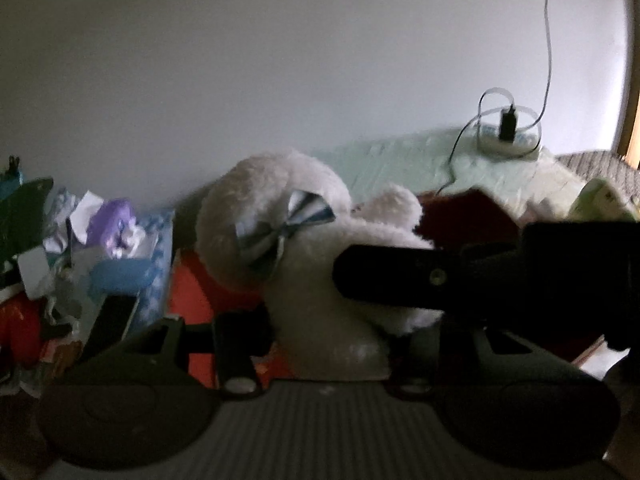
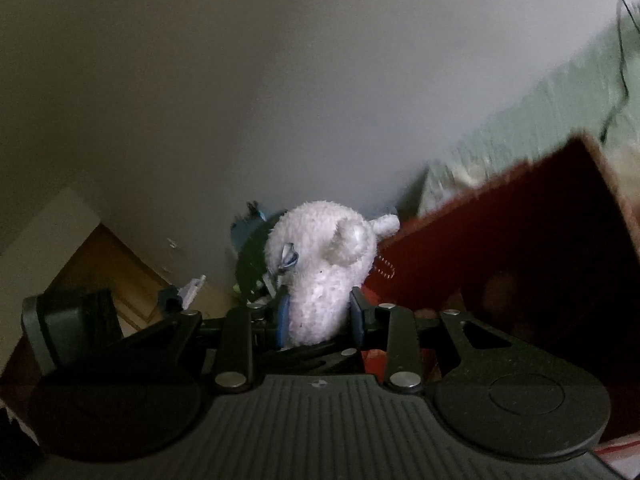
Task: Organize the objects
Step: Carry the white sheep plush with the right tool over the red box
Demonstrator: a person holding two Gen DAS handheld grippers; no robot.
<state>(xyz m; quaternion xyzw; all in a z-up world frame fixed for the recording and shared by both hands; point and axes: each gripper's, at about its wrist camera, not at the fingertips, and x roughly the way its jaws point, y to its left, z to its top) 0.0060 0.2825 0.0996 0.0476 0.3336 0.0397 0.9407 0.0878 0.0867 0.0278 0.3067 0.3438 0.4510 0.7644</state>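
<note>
Seen left to right: clutter (image 1: 100,248) by the wall, then the plush (image 1: 304,264), white and bow-tied, lifted above a red box (image 1: 472,216). Judged light, soft, easily squashed, unlikely to slip or break; best taken at the thick body, not ear or bow. Left claw (image 1: 324,344) apparently at its lower end, grip hidden, cannot tell. Right claw (image 2: 320,318) narrowed on the plush's body, pads (image 2: 283,316) pressing in.
</note>
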